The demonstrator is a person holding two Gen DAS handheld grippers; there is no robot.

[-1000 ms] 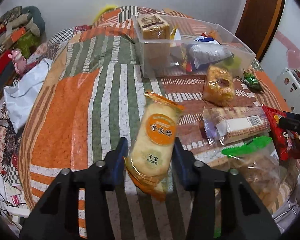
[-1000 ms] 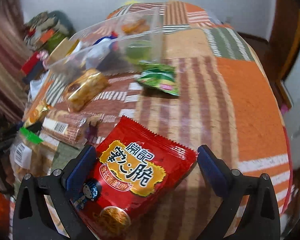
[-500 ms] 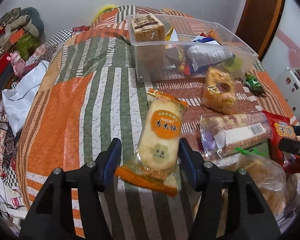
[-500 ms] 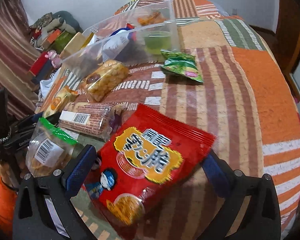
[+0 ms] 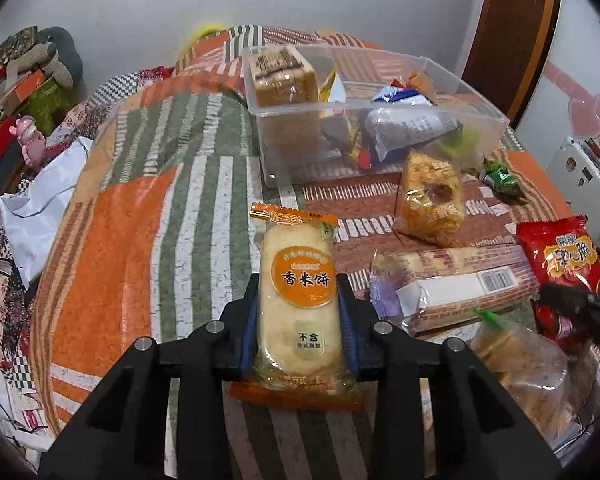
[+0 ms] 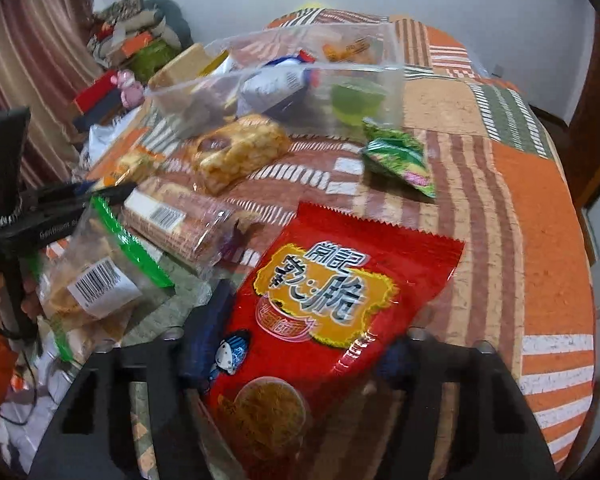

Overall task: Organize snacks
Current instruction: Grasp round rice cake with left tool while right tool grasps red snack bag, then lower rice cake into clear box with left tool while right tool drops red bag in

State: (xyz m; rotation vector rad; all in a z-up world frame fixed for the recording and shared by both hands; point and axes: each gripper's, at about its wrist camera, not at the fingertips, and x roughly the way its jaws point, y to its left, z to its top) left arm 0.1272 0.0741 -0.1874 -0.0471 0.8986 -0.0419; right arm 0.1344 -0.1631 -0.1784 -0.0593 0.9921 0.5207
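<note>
Left gripper [image 5: 299, 316] clamped on orange-labelled clear rice-cracker pack [image 5: 298, 300]: light, brittle, grip flanks gently. Right gripper [image 6: 296, 344] clamped on crinkly red foil snack bag [image 6: 324, 320]: slippery. Clear plastic bin [image 5: 380, 128] at 12 o'clock.

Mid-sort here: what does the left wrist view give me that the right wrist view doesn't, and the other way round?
Left wrist only: the left gripper shut on the rice cracker pack, and the bread loaf standing in the clear bin.

Right wrist only: the right gripper closed on the red snack bag, seen close.

Both: the bin, caramel puff bar, long barcode biscuit pack, green packet.
</note>
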